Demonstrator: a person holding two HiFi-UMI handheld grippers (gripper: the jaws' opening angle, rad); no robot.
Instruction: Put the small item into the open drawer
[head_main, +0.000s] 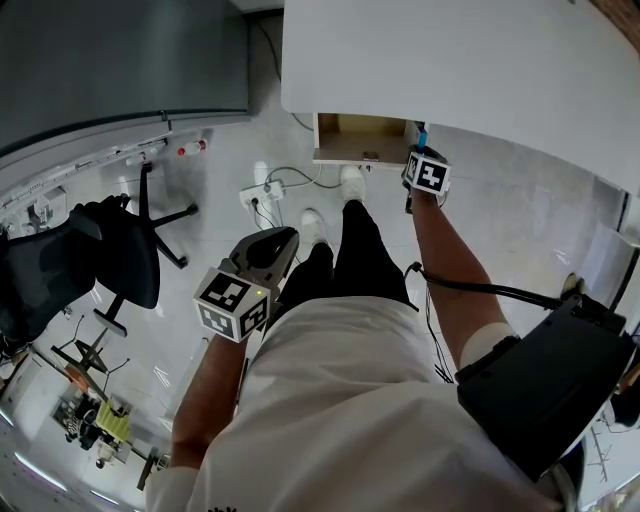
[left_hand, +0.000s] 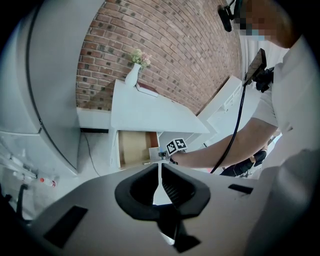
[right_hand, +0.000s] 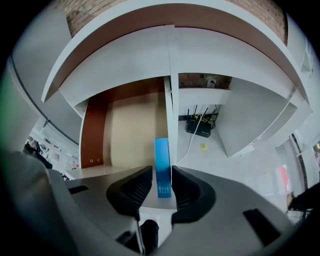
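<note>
Head view steeply down over the person, left gripper view well back facing the open drawer, right gripper view close at it, drawer in all three

Blue box, tan drawer, red brick wall

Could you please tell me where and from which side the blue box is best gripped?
Grip the blue box across its narrow width, low on its two long sides, coming from the open front of the drawer. It is upright and slim, and the jaws of the right gripper stand open either side of it.
</note>
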